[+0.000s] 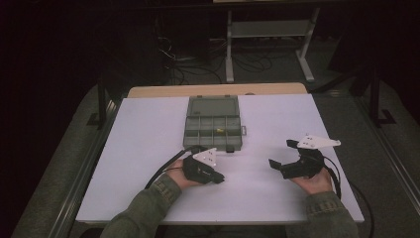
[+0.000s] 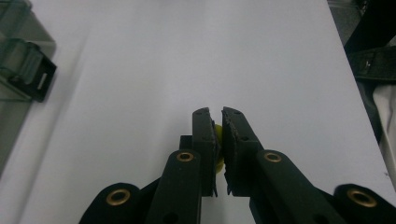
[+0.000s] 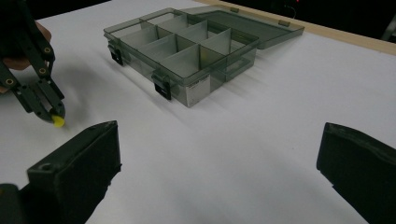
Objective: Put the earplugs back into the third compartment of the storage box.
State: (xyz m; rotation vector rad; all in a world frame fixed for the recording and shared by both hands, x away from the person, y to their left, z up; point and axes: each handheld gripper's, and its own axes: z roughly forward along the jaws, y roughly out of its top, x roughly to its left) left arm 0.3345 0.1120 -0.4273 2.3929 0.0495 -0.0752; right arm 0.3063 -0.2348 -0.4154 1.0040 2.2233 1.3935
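- Left gripper [image 1: 219, 177] pinches a small yellow piece [image 2: 217, 133] just over the table [image 1: 148, 148].
- Right gripper [image 1: 281, 157] hangs jaws spread, near the open box [image 1: 213, 124].

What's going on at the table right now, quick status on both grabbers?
Left gripper shut on small yellow piece, low over table. Right gripper open, holding nothing. Compartment box lid open, nothing between it and the piece.

On the surface [image 1: 148, 148] the open compartment box [image 1: 212, 124] lies toward the far edge, both claws nearer the person, left claw [image 1: 220, 177] and right claw [image 1: 280, 154] apart.
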